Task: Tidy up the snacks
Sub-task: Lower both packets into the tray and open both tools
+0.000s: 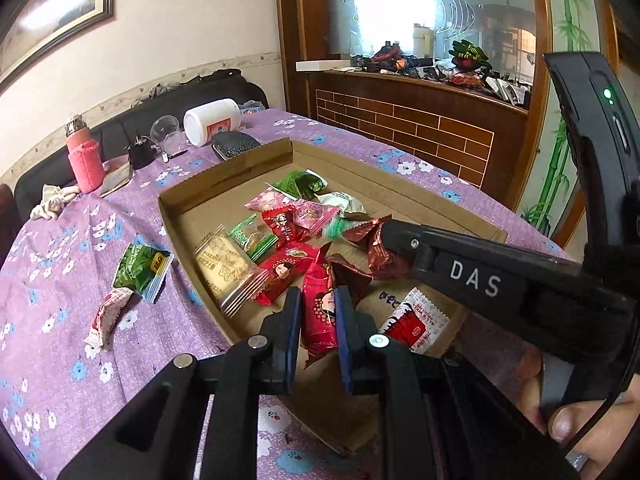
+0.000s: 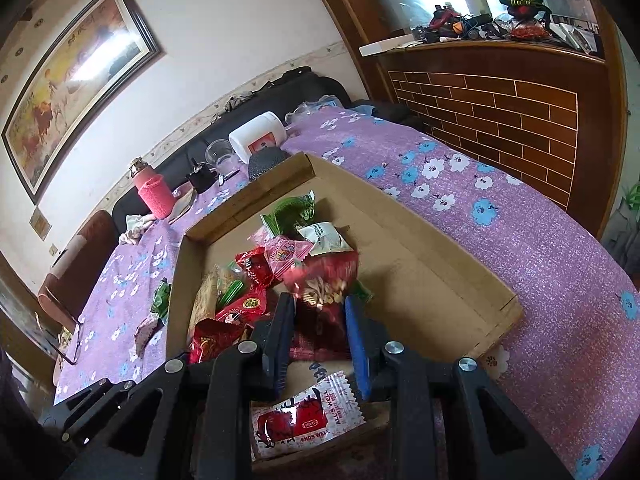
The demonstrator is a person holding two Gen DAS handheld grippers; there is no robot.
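A flat cardboard tray (image 1: 400,184) on the purple floral tablecloth holds several snack packets. My left gripper (image 1: 318,300) is shut on a red packet with a cartoon face (image 1: 318,312) over the tray's near end. My right gripper (image 2: 320,308) is shut on a dark red nut packet (image 2: 324,292); it shows in the left wrist view as a black arm (image 1: 480,276) reaching in from the right, with the packet (image 1: 376,248) at its tip. A green packet (image 1: 140,266) and a small red-white packet (image 1: 110,312) lie on the cloth left of the tray.
A pink bottle (image 1: 84,156), clear cup (image 1: 166,130), white jar (image 1: 212,122) and dark pouch (image 1: 236,144) stand behind the tray. A red-white sachet (image 2: 304,420) lies at the tray's near edge. A wooden counter (image 1: 420,120) rises at the back right.
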